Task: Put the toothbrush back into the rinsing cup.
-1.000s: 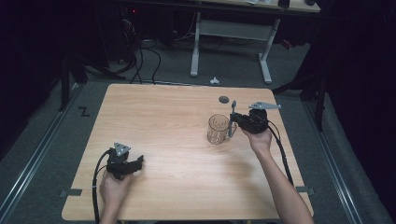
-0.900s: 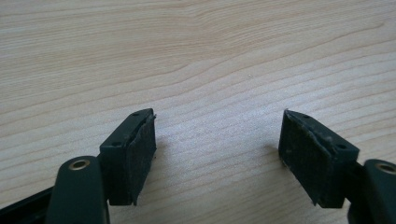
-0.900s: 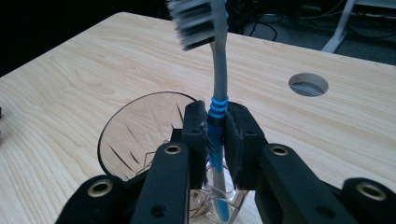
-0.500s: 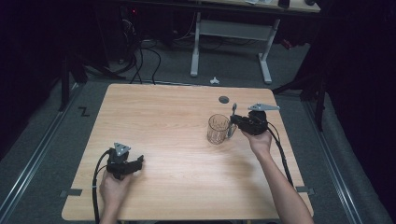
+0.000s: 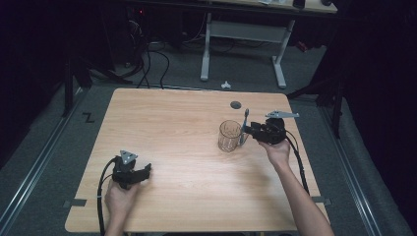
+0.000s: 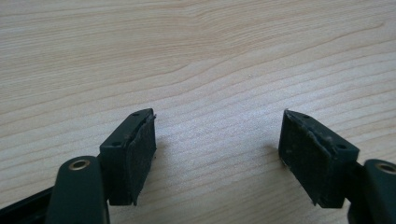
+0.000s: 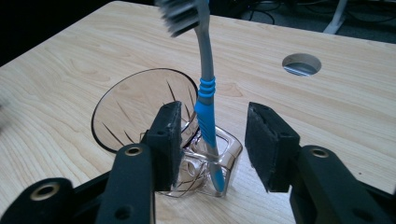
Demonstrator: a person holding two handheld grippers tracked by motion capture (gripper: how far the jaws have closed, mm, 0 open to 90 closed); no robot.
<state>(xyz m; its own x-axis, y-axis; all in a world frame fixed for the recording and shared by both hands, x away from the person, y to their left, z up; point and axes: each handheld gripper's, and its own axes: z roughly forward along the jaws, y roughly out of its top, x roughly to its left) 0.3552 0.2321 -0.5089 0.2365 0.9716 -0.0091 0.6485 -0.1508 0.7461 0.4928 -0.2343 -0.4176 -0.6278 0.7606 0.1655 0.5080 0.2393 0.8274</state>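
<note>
R gripper [image 7: 212, 144] jaws spread either side of the toothbrush [image 7: 205, 100], not gripping, brush upright w/ its handle threaded through the glass mug [image 7: 140, 112] handle loop (prob. propped there), mug mid-right on table [image 5: 172, 113]; L gripper [image 6: 217, 154] open, idle near front-left edge.
</note>
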